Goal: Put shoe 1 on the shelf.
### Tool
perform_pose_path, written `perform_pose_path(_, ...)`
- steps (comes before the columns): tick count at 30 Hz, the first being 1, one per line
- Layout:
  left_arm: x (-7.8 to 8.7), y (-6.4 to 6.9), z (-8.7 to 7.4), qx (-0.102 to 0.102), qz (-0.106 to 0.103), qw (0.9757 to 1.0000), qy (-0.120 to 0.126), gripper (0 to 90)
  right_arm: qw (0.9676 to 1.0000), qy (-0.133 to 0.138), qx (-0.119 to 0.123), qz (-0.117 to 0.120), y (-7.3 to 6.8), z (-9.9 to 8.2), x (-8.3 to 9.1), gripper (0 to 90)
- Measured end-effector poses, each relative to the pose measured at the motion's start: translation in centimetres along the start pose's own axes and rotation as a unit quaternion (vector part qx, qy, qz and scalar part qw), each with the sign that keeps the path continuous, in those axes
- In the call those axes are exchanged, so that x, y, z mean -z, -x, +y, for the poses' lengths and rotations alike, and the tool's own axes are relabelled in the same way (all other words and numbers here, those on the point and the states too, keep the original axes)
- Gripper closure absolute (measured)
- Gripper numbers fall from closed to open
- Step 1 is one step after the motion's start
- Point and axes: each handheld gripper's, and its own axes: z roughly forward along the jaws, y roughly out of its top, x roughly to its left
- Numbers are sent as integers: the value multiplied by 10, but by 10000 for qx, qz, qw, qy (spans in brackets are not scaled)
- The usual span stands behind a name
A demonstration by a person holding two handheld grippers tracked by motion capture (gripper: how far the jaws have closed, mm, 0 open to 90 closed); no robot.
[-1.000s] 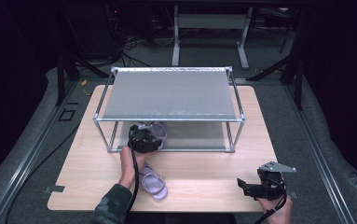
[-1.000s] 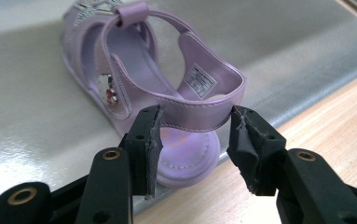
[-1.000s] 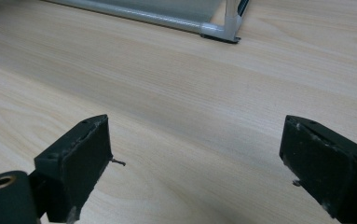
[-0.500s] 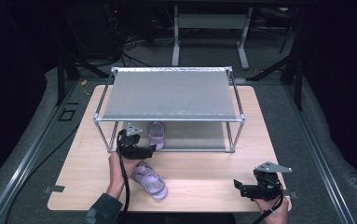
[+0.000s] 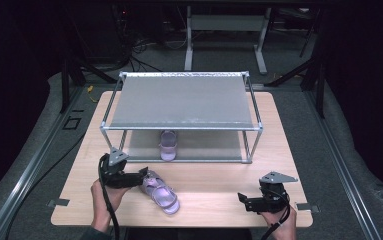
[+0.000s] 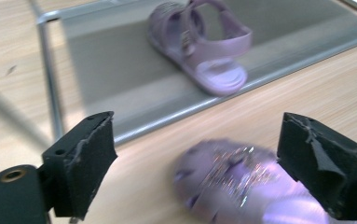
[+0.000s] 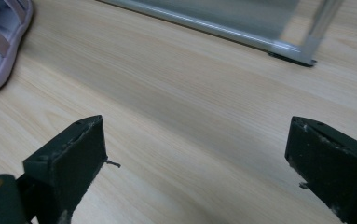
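One sandal (image 5: pixel 168 145) already set at front edge of rack's lower shelf (image 5: pixel 204 145). Left gripper (image 6: pixel 195 172), jaws just opened wide, nothing pinched, brought over second sandal (image 5: pixel 161 191) near table's front edge. Right gripper (image 7: pixel 195 172) held wide, empty. Next: jaws to be closed on strap.

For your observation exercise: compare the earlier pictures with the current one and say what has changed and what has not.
The left gripper let go of one purple sandal on the rack's lower shelf, drew back toward the person, and its jaws have just been opening, now beside the second sandal on the table. The right gripper, open, barely shifted. Second sandal unmoved.
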Motion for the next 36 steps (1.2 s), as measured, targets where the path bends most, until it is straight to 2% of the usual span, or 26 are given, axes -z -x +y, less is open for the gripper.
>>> perform_pose_path(1,3,-2,-4,43,54,10000,14,86,9999,-34,21,-109,-3,2,-1,39)
perform_pose_path(3,9,-6,-12,113,175,9998,54,77,9998,22,89,151,-8,5,-4,38)
perform_pose_path(4,12,-9,-17,200,198,9996,68,70,9997,-79,162,-187,-14,8,-4,38)
perform_pose_path(7,17,-16,-30,370,297,9989,56,58,9995,19,243,212,-23,13,-10,34)
perform_pose_path(8,19,-19,-34,401,343,9986,40,50,9995,-3,282,145,-28,15,-13,34)
perform_pose_path(10,22,-22,-41,475,411,9980,0,39,9987,-20,385,334,-36,19,-19,31)
perform_pose_path(11,24,-24,-45,495,468,9977,-10,34,9987,-57,421,281,-42,21,-22,30)
perform_pose_path(13,28,-27,-51,552,553,9969,2,30,9973,-81,512,516,-51,25,-28,29)
perform_pose_path(14,29,-28,-54,595,593,9965,4,26,9973,-124,580,428,-57,27,-30,29)
perform_pose_path(15,30,-30,-57,629,629,9960,-8,23,9967,-131,637,477,-62,29,-32,29)
perform_pose_path(18,31,-34,-66,719,688,9950,-66,19,9952,-142,746,613,-76,33,-39,27)
perform_pose_path(21,32,-38,-72,823,721,9940,-75,22,9926,-131,822,878,-90,35,-48,17)
perform_pose_path(22,33,-39,-74,839,737,9937,-88,22,9927,-181,873,809,-96,37,-51,17)
perform_pose_path(23,33,-39,-75,864,735,9935,-89,23,9919,-180,895,883,-102,38,-54,17)
perform_pose_path(24,32,-39,-77,883,735,9934,-66,23,9900,-150,942,1041,-108,39,-58,16)
perform_pose_path(26,32,-39,-79,885,724,9934,-96,23,9884,-153,1014,1120,-121,42,-65,12)
perform_pose_path(27,32,-38,-80,889,716,9934,-105,22,9883,-186,1061,1082,-128,44,-68,12)
perform_pose_path(30,32,-39,-82,885,702,9935,-142,23,9841,-191,1150,1339,-145,46,-80,10)
perform_pose_path(36,34,-42,-88,1011,713,9922,-143,22,9811,-392,1353,1330,-173,51,-96,4)
